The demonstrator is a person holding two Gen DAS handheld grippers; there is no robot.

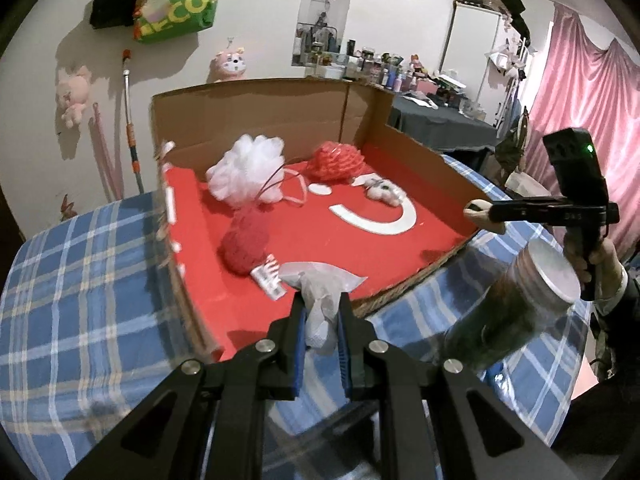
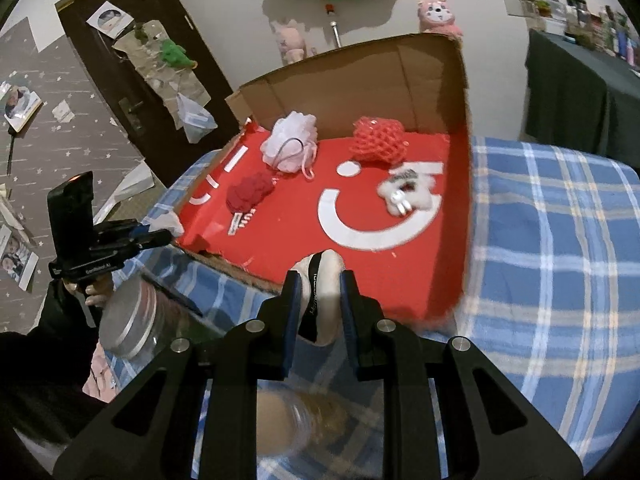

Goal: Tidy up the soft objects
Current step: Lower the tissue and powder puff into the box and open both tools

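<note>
Left tongs [image 1: 322,316] clenched on a limp grey cloth [image 1: 320,300]; right tongs [image 2: 320,300] clenched on a white sock [image 2: 320,292]. Both are light and floppy, best pinched mid-fold. Beyond, the red-lined cardboard box [image 1: 380,248] holds a white pouf [image 1: 246,168] on a blue plaid bed [image 1: 80,280]; cluttered bedroom behind.

box [image 1: 256,120]: matt brown cardboard | bedcover [image 1: 80,280]: plaid cloth | jar lid [image 1: 554,276]: brushed metal, probably
</note>
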